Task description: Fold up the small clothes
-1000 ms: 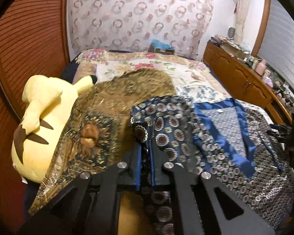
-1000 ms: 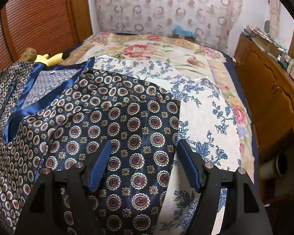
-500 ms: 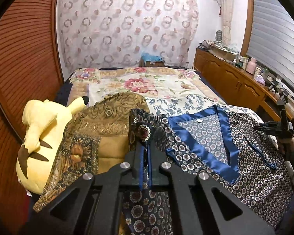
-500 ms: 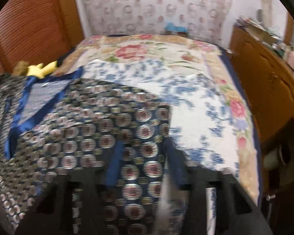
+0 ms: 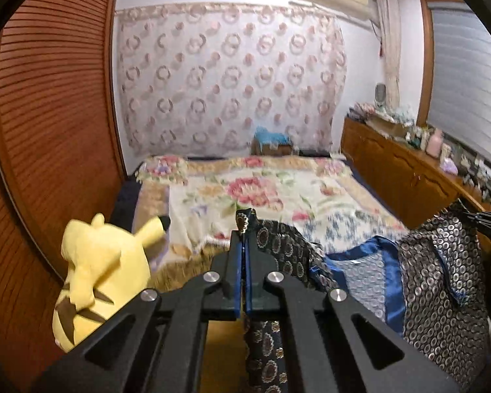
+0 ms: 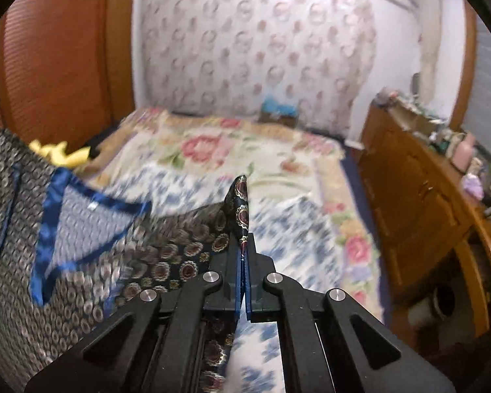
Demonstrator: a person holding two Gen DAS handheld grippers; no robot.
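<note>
A dark navy garment (image 5: 442,281) printed with round medallions and edged in bright blue satin hangs lifted over the bed. In the left wrist view my left gripper (image 5: 244,245) is shut on one corner of it, and a fold of cloth pokes up past the blue pads. In the right wrist view my right gripper (image 6: 244,249) is shut on another corner of the same garment (image 6: 81,229), whose tip stands up above the pads. The cloth sags between the two grips, with its blue V-neck (image 6: 52,209) facing up.
A floral bedspread (image 5: 252,193) covers the bed. A yellow plush toy (image 5: 98,278) lies at the left edge beside a brown slatted wall (image 5: 49,124). A wooden cabinet (image 6: 419,203) crowded with small items runs along the right. A patterned curtain (image 5: 229,82) hangs behind.
Both grippers have risen and carry the garment's corners up off the bed. The right gripper went from open around the cloth to shut on it. The left stayed shut.
</note>
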